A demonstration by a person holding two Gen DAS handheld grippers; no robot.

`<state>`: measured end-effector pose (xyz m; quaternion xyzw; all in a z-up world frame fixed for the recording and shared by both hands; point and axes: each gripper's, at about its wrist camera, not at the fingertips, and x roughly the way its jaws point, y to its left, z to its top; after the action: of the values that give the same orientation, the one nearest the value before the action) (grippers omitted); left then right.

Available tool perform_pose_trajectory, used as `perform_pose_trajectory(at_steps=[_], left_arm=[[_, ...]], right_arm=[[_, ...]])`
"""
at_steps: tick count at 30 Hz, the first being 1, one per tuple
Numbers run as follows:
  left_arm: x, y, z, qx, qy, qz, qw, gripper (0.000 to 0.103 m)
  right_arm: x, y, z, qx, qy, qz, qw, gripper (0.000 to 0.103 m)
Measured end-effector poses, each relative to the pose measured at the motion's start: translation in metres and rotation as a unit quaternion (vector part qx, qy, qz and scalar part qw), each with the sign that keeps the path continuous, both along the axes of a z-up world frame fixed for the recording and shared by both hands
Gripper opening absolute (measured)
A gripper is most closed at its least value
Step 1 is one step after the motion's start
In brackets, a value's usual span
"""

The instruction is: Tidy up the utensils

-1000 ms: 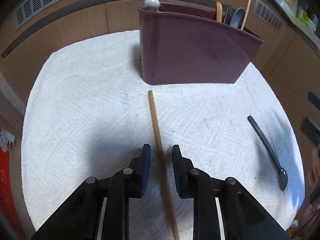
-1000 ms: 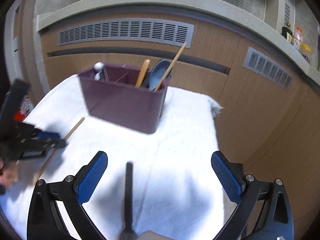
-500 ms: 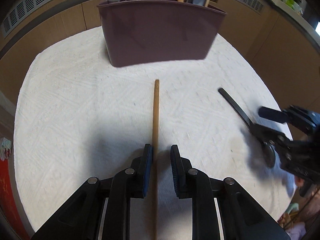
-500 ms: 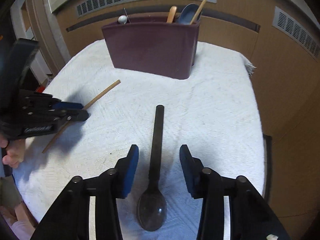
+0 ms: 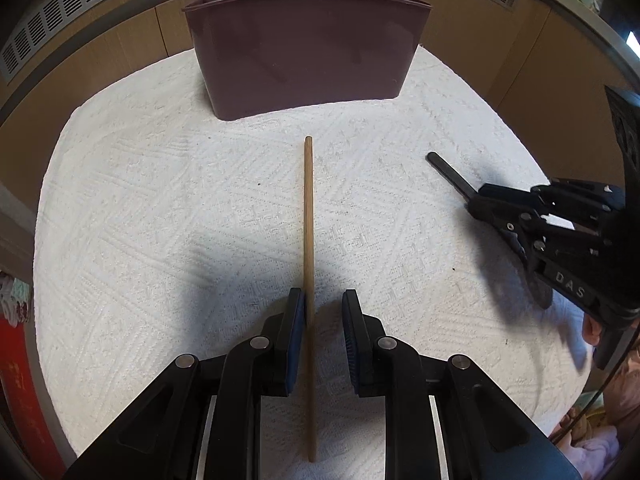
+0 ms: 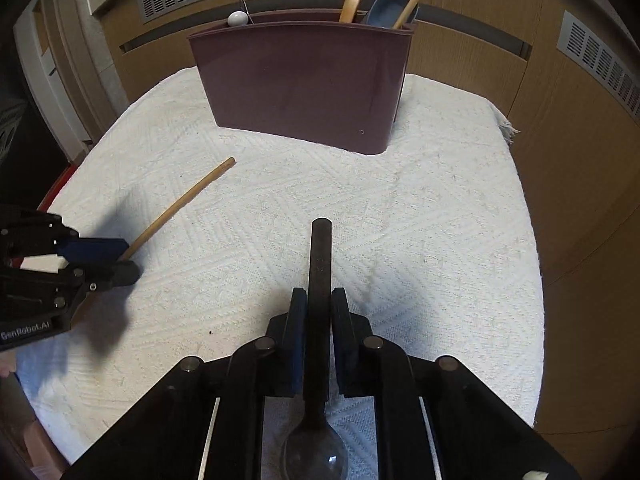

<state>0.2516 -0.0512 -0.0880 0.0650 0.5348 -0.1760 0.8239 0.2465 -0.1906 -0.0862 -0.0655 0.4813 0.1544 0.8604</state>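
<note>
A black spoon lies on the white cloth, handle toward the maroon utensil holder. My right gripper is closing on its handle, and both pads press its sides. A wooden stick lies lengthwise between the fingers of my left gripper. It rests against the left pad, with a gap to the right pad. The left wrist view shows the right gripper over the spoon handle. The right wrist view shows the left gripper at the stick.
The holder stands at the far side of the cloth with a wooden handle, a grey spoon, a second stick and a white-knobbed tool inside. Wooden panels with vents surround the table. A red object sits at the left edge.
The right gripper has come down over the black spoon and gone from wide open to closed on its handle. The left gripper shifted, so the stick now sits against its left pad.
</note>
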Motion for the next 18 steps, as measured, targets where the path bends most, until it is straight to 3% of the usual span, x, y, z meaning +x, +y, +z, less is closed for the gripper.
perform_pose_trajectory(at_steps=[7, 14, 18], left_arm=[[0.022, -0.003, 0.002, 0.021, 0.002, -0.013, 0.9997, 0.021], [0.045, -0.022, -0.001, 0.046, 0.013, -0.046, 0.9978, 0.019], [0.046, -0.025, 0.001, 0.050, -0.004, -0.047, 0.9977, 0.006]], right_arm=[[-0.011, -0.017, 0.018, 0.056, -0.006, -0.009, 0.998, 0.011], [-0.016, -0.022, 0.024, 0.076, -0.014, -0.014, 0.997, 0.011], [-0.020, -0.025, 0.028, 0.087, -0.021, -0.023, 0.996, 0.011]])
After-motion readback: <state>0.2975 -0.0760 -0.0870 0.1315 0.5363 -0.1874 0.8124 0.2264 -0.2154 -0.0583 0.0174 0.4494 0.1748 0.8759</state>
